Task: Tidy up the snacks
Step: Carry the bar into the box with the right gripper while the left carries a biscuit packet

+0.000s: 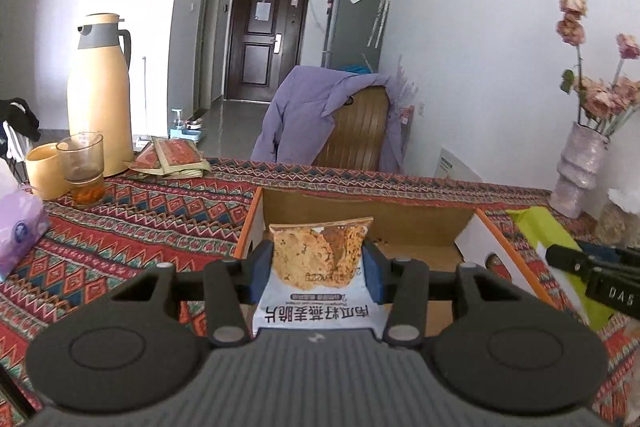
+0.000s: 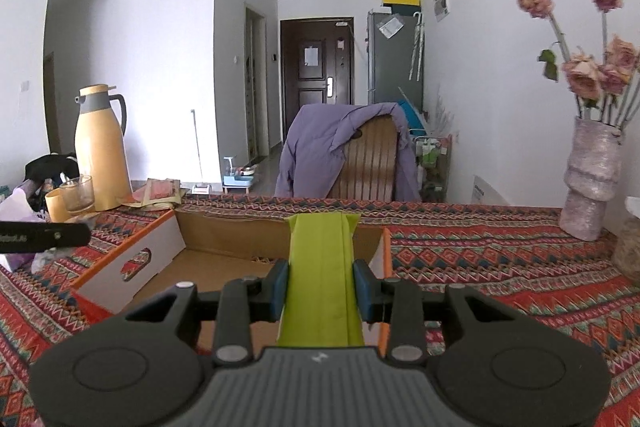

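While gripped, glossy flat cracker packet (image 1: pixel 318 267)

The left gripper (image 1: pixel 318 267) is clamped on a snack packet (image 1: pixel 318 263) printed with crisp oat slices, blue pads pressing its two sides, the packet upright and hanging over an open cardboard box (image 1: pixel 400 219) with orange edges. The box sits on a counter (image 1: pixel 140 211) covered in a red patterned cloth. At the right edge the right gripper (image 1: pixel 600 267) reaches in holding a lime-green packet (image 1: pixel 548 231) above the box's right wall. Far left stand a tan thermos jug (image 1: pixel 100 95), a glass (image 1: pixel 82 167) with some tea, a tan cup (image 1: pixel 44 171) and flat red sachets (image 1: pixel 172 159). Far right is a vase (image 1: pixel 580 171) of dried roses.
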Action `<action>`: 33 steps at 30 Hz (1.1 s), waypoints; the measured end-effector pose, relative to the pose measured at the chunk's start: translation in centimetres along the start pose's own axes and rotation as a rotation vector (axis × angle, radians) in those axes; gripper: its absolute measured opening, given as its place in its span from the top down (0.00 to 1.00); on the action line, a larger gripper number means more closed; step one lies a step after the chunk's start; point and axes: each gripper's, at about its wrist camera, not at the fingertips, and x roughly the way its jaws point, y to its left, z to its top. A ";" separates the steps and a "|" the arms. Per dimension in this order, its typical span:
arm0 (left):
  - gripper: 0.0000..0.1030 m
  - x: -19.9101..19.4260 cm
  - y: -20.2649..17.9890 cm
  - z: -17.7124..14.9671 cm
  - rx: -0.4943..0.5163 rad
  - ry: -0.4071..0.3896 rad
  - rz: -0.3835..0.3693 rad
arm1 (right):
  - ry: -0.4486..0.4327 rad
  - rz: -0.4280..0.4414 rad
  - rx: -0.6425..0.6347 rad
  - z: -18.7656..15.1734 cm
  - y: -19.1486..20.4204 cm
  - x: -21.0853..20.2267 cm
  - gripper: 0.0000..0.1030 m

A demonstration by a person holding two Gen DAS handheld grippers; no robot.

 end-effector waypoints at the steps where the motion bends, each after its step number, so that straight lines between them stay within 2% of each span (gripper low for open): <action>1: 0.54 0.6 0.1 0.2 -0.007 0.002 0.004 | 0.004 0.004 -0.002 0.3 0.1 0.8 0.67; 6: 0.54 3.3 0.3 0.7 -0.049 0.014 0.021 | 0.021 0.017 -0.013 1.0 0.6 3.5 0.67; 14: 0.54 6.8 -0.1 -0.1 -0.022 0.055 0.047 | 0.042 0.042 -0.070 0.4 2.0 6.5 0.67; 21: 0.53 9.1 0.2 -1.2 -0.021 0.107 0.062 | 0.076 0.046 -0.054 0.0 1.7 8.3 0.67; 23: 0.45 9.2 0.6 -1.3 -0.035 0.111 0.059 | 0.089 0.051 -0.048 -0.2 1.5 8.7 0.67; 25: 0.29 8.8 0.9 -1.4 -0.039 0.093 0.063 | 0.087 0.051 -0.045 -0.3 1.4 8.7 0.67; 26: 0.14 8.6 1.0 -1.4 -0.043 0.080 0.066 | 0.077 0.053 -0.035 -0.3 1.3 8.6 0.62; 27: 0.04 8.3 1.0 -1.4 -0.052 0.068 0.067 | 0.069 0.055 -0.025 -0.2 1.1 8.5 0.57; 29: 0.02 7.7 1.3 -1.2 -0.074 0.033 0.037 | 0.043 0.049 -0.012 -0.1 0.8 8.0 0.30; 30: 0.00 7.5 1.5 -1.1 -0.086 0.027 0.011 | 0.029 0.042 -0.002 -0.1 0.5 7.6 0.23; 32: 0.00 7.1 1.6 -1.1 -0.110 0.019 -0.012 | 0.006 0.038 0.015 -0.1 0.0 7.1 0.01; 33: 0.00 7.0 1.7 -1.1 -0.117 0.012 -0.021 | -0.005 0.039 0.028 -0.1 -0.3 6.8 0.00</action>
